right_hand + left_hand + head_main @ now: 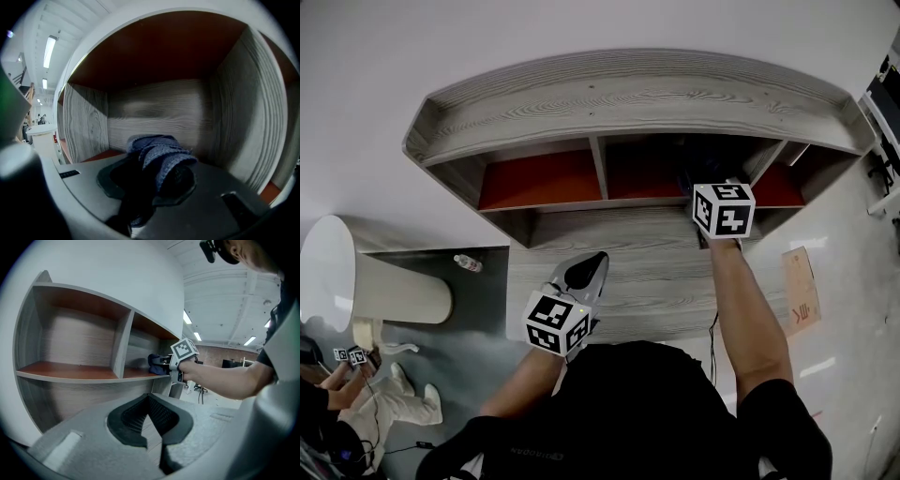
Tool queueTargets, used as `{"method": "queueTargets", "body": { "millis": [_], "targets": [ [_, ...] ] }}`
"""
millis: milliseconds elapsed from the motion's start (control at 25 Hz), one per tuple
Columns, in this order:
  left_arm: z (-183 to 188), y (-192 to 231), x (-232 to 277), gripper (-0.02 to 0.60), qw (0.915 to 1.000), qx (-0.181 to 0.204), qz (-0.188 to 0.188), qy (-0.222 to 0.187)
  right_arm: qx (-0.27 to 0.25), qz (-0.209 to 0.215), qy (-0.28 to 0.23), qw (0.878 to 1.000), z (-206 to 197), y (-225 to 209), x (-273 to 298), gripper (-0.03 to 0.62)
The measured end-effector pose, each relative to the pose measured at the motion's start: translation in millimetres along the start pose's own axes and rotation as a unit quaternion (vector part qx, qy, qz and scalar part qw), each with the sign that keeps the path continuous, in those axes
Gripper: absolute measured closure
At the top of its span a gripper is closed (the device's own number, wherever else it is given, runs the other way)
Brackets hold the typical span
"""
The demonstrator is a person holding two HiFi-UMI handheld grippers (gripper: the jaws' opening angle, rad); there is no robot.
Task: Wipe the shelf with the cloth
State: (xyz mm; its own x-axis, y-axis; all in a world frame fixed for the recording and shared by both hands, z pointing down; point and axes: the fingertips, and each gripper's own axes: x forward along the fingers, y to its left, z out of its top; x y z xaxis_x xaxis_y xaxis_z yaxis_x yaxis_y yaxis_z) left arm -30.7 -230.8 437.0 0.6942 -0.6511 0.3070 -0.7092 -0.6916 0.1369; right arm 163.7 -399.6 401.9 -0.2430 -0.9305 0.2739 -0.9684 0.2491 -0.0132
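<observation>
The shelf unit (628, 94) is grey wood grain with red-brown boards (70, 371) inside its compartments. My right gripper (154, 183) is shut on a bunched dark blue cloth (159, 152) and reaches into the middle compartment, close to its back wall (154, 108). In the left gripper view the cloth (155, 364) rests on the red board ahead of the right gripper's marker cube (183, 350). In the head view the cloth is hidden in the dark compartment beyond that cube (724, 208). My left gripper (149, 401) is shut on nothing and hangs in front of the lower shelf face (592, 262).
A white round table (356, 281) stands at the left, with a small bottle (469, 263) on the floor beside it. A person (347, 384) crouches at the lower left. A cardboard piece (802, 291) lies on the floor at the right.
</observation>
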Motion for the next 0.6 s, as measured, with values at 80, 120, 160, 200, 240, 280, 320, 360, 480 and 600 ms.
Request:
{"method": "queueTargets", "body": {
  "millis": [80,120,160,200,240,280,320,360,480,600],
  "targets": [
    [0.9,-3.0,3.4,0.574,1.0,0.001,-0.002,0.0,0.003,-0.006,0.0,1.0,-1.2,-8.8,-2.9,0.494],
    [1.4,-4.5,5.0,0.574,1.0,0.001,-0.003,0.0,0.005,-0.009,-0.001,1.0,-1.8,-13.2,-4.4,0.494],
    [1.8,-5.8,6.4,0.574,1.0,0.002,-0.004,0.0,0.006,-0.012,-0.001,1.0,-2.3,-17.3,-6.0,0.494],
    [2.1,-6.9,7.6,0.574,1.0,0.002,-0.005,0.0,0.007,-0.015,-0.001,1.0,-2.9,-21.2,-7.4,0.494],
    [2.2,-7.8,8.7,0.574,1.0,0.002,-0.006,0.0,0.009,-0.017,-0.001,1.0,-3.6,-24.4,-8.5,0.494],
    [2.2,-8.5,9.8,0.574,1.0,0.002,-0.007,0.0,0.009,-0.019,0.0,1.0,-4.4,-27.3,-9.4,0.494],
    [2.1,-9.4,10.8,0.574,1.0,0.002,-0.007,0.0,0.01,-0.021,0.0,1.0,-5.0,-30.0,-10.2,0.494],
    [1.9,-10.3,11.9,0.574,1.0,0.002,-0.008,0.0,0.01,-0.023,0.0,1.0,-5.6,-32.7,-11.2,0.494],
    [1.8,-13.4,14.6,0.574,0.9999,0.002,-0.01,0.0,0.015,-0.029,0.0,0.999,-8.1,-40.6,-14.4,0.494],
    [2.1,-15.1,16.2,0.574,0.9999,0.003,-0.012,0.001,0.023,-0.033,0.0,0.999,-10.3,-46.6,-16.3,0.494]
  ]
}}
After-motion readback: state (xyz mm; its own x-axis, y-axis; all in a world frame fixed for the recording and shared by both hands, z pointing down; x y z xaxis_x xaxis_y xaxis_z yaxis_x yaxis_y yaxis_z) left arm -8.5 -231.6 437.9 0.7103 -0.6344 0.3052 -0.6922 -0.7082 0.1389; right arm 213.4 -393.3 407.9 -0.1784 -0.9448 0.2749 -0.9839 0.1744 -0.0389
